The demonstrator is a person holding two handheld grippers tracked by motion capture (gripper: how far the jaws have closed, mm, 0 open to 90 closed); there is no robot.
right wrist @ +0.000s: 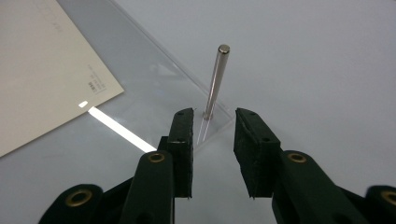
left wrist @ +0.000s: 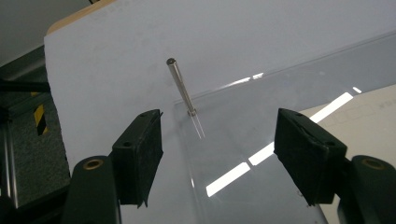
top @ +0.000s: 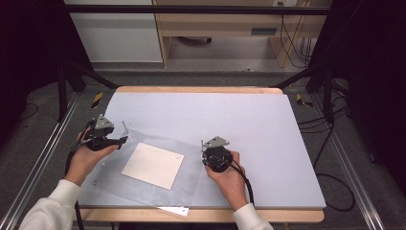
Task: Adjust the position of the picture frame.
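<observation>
Grey table [top: 268, 124]: both tongs gape, left [left wrist: 219, 149] widest, pins [right wrist: 215, 81] just ahead

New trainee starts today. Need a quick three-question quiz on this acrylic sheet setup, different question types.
1. True or false: the left gripper is clamped on the metal pin.
2. What lies under the clear sheet? A) sheet of paper B) cloth C) metal ruler
3. Fill in: the right gripper has its jaws either side of a ____ at the sheet's corner.

Key: 1 false, the jaws stand wide open; 2 A, paper; 3 pin.
</observation>
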